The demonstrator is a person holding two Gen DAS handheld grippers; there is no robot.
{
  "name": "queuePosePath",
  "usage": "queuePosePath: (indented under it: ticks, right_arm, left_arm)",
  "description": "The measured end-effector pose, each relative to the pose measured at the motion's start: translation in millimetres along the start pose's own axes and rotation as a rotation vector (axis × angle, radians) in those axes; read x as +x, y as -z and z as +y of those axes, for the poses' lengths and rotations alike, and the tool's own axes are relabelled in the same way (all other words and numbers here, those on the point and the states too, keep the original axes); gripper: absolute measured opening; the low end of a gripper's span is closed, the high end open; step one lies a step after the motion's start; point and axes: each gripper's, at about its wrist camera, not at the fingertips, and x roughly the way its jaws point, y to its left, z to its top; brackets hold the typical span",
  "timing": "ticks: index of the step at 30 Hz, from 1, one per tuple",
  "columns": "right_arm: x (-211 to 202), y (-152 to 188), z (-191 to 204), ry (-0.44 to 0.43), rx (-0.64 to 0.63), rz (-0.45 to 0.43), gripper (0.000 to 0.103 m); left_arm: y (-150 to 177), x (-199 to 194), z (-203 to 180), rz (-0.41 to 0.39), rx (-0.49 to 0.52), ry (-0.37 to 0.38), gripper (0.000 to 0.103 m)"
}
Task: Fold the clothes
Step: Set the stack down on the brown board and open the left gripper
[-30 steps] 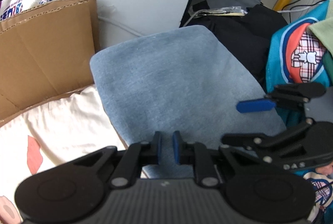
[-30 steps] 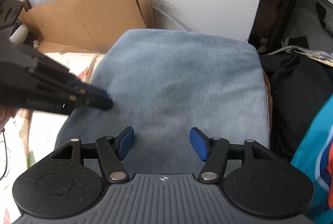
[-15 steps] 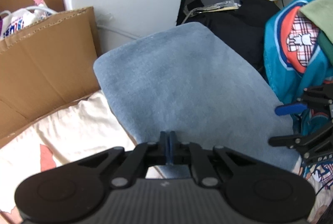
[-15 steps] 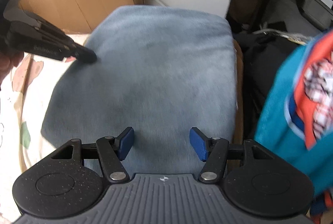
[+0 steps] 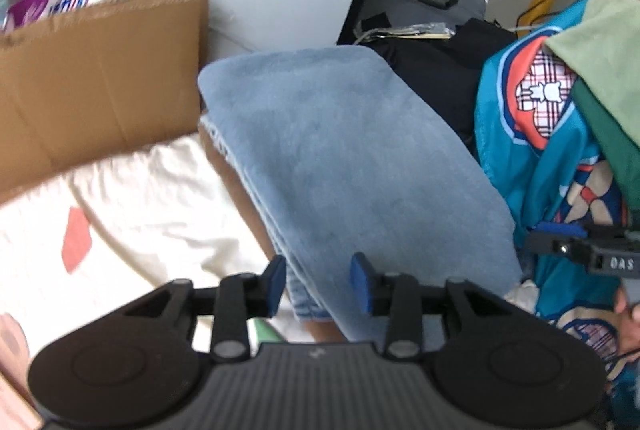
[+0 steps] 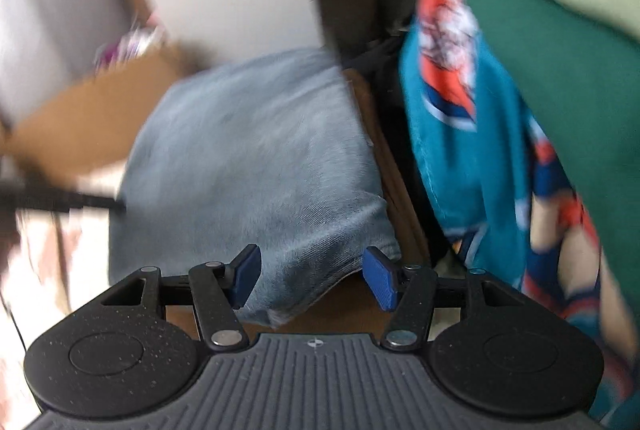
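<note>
**Blue garment folded, both grippers off it**

The cream bedsheet (image 5: 132, 198) spreads out at left, the teal printed clothes pile (image 5: 532, 134) bulks at right. Between them the folded blue garment (image 5: 352, 158) lies flat. The left hand-held gripper (image 5: 318, 280) is released at its near edge; the right hand-held gripper (image 6: 312, 276) gapes wide too, holding nothing.

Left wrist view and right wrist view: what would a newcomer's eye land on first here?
The folded blue garment fills the middle, lying ahead of both grippers. To its right hangs a bright teal printed garment with green clothes over it. The left gripper and the right gripper are both open, fingers at the blue garment's near edge.
</note>
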Motion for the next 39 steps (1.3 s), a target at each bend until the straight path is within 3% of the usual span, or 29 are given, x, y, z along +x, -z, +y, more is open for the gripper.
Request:
queuePosePath:
  ticks: [3, 14, 19, 21, 27, 30, 35, 37, 39]
  right_arm:
    - [3, 10, -14, -0.024, 0.153, -0.044, 0.063]
    - [37, 52, -35, -0.144, 0.475, -0.115, 0.064]
    - [52, 75, -41, -0.238, 0.627, -0.154, 0.062]
    - [57, 84, -41, -0.282, 0.672, -0.15, 0.054]
    - [56, 93, -37, -0.347, 0.691, -0.127, 0.03]
    - [51, 94, -38, -0.359, 0.692, -0.129, 0.024]
    - [44, 96, -37, -0.357, 0.687, -0.125, 0.022]
    - [41, 97, -36, -0.35, 0.682, -0.117, 0.022]
    - [36, 98, -34, -0.333, 0.666, -0.103, 0.022]
  left_arm:
    - [10, -1, 2, 0.002, -0.053, 0.021, 0.043]
    - [39, 4, 3, 0.029, -0.179, 0.108, 0.042]
    - [44, 6, 7, 0.039, -0.267, 0.134, 0.031]
    - [44, 5, 7, 0.039, -0.279, 0.138, 0.027]
    - [45, 1, 10, 0.052, -0.273, 0.153, 0.022]
    - [45, 0, 9, 0.057, -0.268, 0.151, 0.02]
    - [48, 0, 9, 0.084, -0.261, 0.153, 0.012]
    - [50, 0, 9, 0.102, -0.253, 0.146, 0.0]
    - [53, -1, 10, 0.125, -0.253, 0.139, 0.0]
